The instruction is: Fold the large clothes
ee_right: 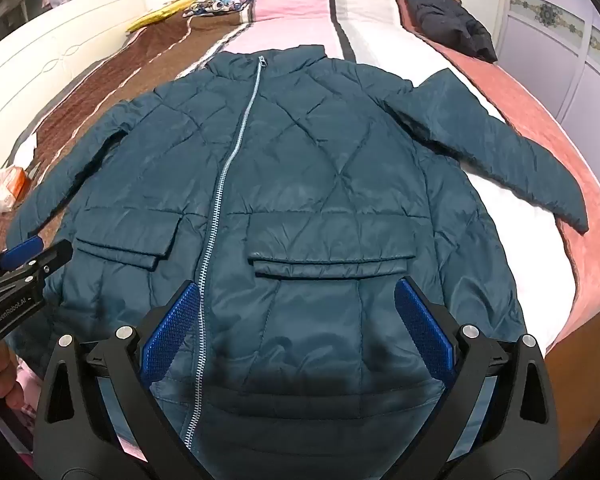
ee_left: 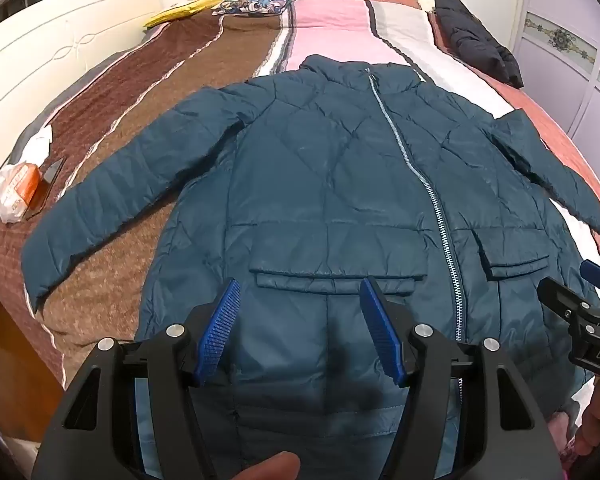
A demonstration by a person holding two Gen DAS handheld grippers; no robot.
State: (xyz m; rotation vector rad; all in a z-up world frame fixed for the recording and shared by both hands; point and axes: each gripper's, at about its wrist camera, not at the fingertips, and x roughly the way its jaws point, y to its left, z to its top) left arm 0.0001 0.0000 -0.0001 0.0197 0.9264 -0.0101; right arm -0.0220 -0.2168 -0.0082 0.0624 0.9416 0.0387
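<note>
A teal quilted jacket lies flat and zipped on the bed, collar far, both sleeves spread outward; it also shows in the right wrist view. My left gripper is open and empty, hovering over the lower hem below the left pocket flap. My right gripper is open and empty, hovering over the hem below the other pocket flap. Each gripper shows at the edge of the other's view: the right one and the left one.
The bed has a striped brown, pink and white cover. A black garment lies at the far right. A patterned pillow and a yellow item lie at the head. A bagged orange box lies at the left.
</note>
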